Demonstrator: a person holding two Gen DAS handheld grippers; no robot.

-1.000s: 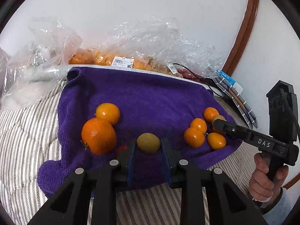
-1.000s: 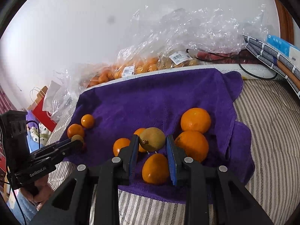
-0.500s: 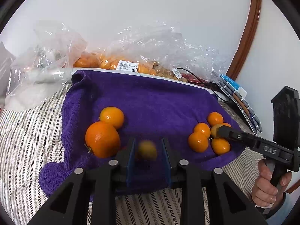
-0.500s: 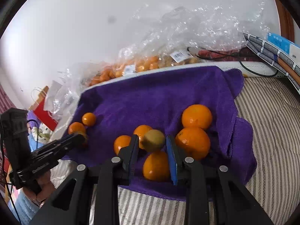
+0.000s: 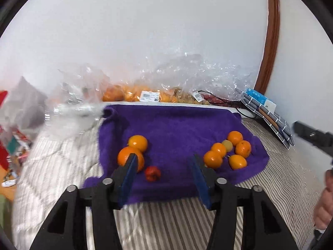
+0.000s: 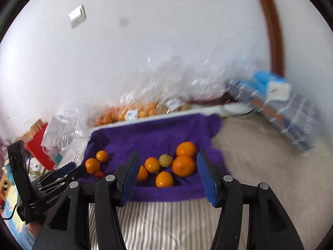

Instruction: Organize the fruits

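A purple towel (image 5: pixel 177 123) lies on the striped bed. On its left are two oranges (image 5: pixel 131 158) and a small red fruit (image 5: pixel 152 173). On its right is a cluster of several oranges (image 5: pixel 237 161) with a yellow-green fruit (image 5: pixel 227 145) among them. My left gripper (image 5: pixel 163 162) is open and empty above the towel's near edge. My right gripper (image 6: pixel 167 162) is open and empty, held back from the right cluster (image 6: pixel 183 165), where the yellow-green fruit (image 6: pixel 165 160) lies. The left gripper also shows in the right wrist view (image 6: pixel 68 169).
Clear plastic bags of oranges (image 5: pixel 133 94) lie along the wall behind the towel. A stack of folded cloths with a blue box (image 5: pixel 268 114) sits at the right. A red bag (image 6: pixel 39 143) and clutter lie off the bed's left side.
Both grippers have opened and pulled back and up from the towel. The yellow-green fruit held by the right gripper now lies in the right cluster. The fruit between the left fingers is gone.
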